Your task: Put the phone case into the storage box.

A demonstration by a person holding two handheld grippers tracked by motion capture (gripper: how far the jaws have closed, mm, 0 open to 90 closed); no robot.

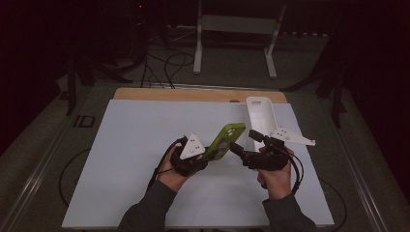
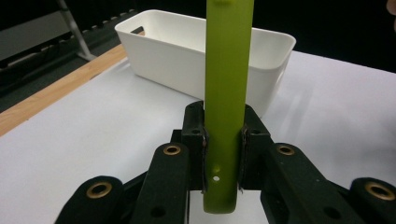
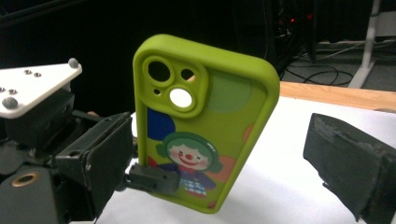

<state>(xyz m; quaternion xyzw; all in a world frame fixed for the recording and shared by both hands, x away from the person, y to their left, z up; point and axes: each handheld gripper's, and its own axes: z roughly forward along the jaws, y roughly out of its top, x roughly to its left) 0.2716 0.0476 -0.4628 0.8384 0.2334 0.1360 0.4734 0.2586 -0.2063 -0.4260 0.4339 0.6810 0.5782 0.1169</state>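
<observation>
Presently our left tongs (image 2: 223,140) pinch the lime-green soft phone case with its clown print (image 3: 205,121) by one narrow end, aloft above the white desk (image 1: 135,145); our right tongs (image 1: 241,145) stand spread beside it; a thin grip risks twisting, slipping, missing the white plastic bin (image 2: 187,51).

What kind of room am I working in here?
Probably a lab or recording workspace, not a home. A white-topped table stands in a dark room, cables run loose over the floor behind it, and a white metal frame stands beyond. The left gripper holds a green phone case.
</observation>
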